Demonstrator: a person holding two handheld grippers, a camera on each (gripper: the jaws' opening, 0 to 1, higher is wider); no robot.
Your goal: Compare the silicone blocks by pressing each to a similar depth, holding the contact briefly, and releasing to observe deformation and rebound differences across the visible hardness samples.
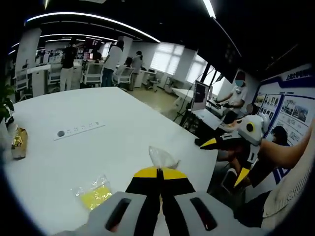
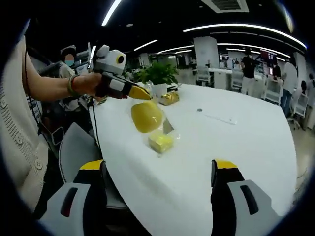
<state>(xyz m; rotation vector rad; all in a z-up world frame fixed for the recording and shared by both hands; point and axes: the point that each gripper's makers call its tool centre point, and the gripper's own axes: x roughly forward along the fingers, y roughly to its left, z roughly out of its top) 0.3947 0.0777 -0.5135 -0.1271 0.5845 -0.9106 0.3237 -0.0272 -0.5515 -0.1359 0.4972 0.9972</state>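
While yellow silicone block in clear bag (image 2: 161,142) rests on white table (image 2: 236,147), second, rounded yellow block in plastic bag (image 2: 146,116) is held pinched by left gripper (image 2: 143,93), lifted above it. Left jaws seen closed together on bag plastic (image 1: 162,158). Right gripper (image 2: 158,169) held wide open, off table edge.
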